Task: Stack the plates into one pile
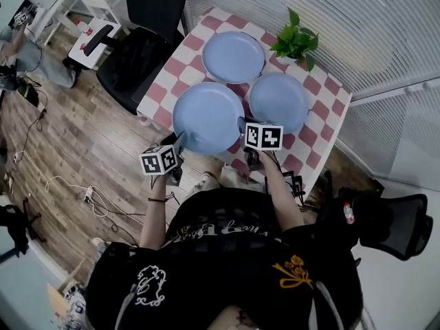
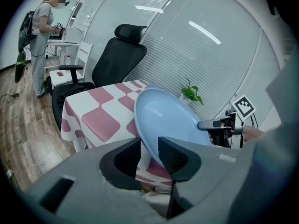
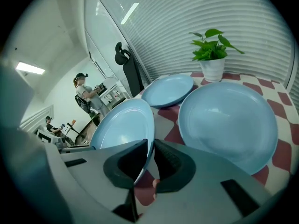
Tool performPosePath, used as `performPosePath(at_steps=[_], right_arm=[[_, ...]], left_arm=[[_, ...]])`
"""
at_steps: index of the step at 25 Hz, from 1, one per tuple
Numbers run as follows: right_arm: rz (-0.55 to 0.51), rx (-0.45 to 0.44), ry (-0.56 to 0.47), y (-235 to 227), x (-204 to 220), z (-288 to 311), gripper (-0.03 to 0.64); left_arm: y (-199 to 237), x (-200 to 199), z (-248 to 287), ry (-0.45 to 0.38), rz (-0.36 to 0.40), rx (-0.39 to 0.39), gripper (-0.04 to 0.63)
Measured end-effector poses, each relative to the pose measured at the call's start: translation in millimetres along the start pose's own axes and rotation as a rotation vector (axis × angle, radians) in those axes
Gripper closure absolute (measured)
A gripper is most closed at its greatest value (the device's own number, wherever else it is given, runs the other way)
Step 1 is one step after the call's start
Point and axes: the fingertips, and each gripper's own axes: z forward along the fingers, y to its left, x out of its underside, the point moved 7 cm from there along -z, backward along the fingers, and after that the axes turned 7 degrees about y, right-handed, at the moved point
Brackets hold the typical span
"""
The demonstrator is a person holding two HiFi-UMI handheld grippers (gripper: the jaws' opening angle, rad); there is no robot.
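Note:
Three light blue plates lie on a pink-and-white checked table (image 1: 323, 126). The nearest plate (image 1: 208, 117) is gripped at its near rim from both sides. My left gripper (image 1: 179, 145) is shut on its left edge, and the plate (image 2: 168, 120) rises tilted from between the jaws. My right gripper (image 1: 243, 126) is shut on the right edge, with the thin rim of the plate (image 3: 124, 125) pinched between the pads. A second plate (image 1: 277, 100) lies flat to the right, close beside the held one. The third plate (image 1: 233, 56) rests further back.
A potted plant (image 1: 297, 43) stands at the table's far corner behind the plates. A black office chair (image 1: 141, 53) sits left of the table, another chair (image 1: 392, 222) at lower right. Cables run over the wooden floor (image 1: 75, 184). A person (image 2: 44, 36) stands far off.

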Motion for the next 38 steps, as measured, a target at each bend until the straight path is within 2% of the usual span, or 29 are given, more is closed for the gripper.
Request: performPosePath(at_steps=[4,11,17,23,31,38], right_arm=[[0.010,0.043,-0.057,-14,-9,-24,0.574],[0.159,0.141,-0.152,-74,-2,-70,0.581],[0.279,0.238,-0.217,-126,14,-108,0.584],[0.354,0.309,-0.215,-173,27,-123,0.584],[0.400,0.344,-0.165,-207,27,-113,0.584],[0.418,0.335,-0.165,-221,19,-101,0.584]], left_arm=[[-23,-12,8,0.002,0.053,0.039,0.471],[-86,-43,43,0.014,0.187,0.159,0.471],[-142,-57,86,0.078,0.299,0.242,0.471],[-183,-62,129,0.159,0.368,0.270,0.471],[-199,-69,169,0.260,0.397,0.251,0.471],[-199,-77,183,0.278,0.347,0.246,0.471]])
